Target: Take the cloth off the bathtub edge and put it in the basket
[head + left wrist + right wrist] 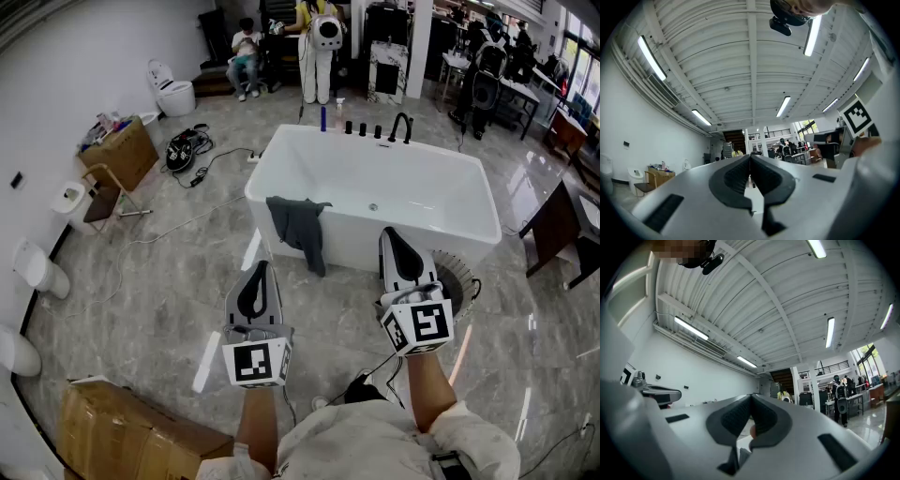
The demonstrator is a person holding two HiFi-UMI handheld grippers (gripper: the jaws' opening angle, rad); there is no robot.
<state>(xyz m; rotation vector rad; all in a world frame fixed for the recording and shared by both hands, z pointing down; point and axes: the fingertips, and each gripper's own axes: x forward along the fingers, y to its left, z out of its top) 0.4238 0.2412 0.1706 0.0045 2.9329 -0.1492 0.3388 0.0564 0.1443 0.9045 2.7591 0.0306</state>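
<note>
Jaws closed and empty on both, our left gripper [260, 272] sits nearer than our right gripper [392, 240] to the grey cloth [302, 230] hanging ahead off the bathtub [352, 242] rim.

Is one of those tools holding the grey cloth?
No, the cloth hangs over the tub edge, apart from the left tool and right tool, both shut and empty.
</note>
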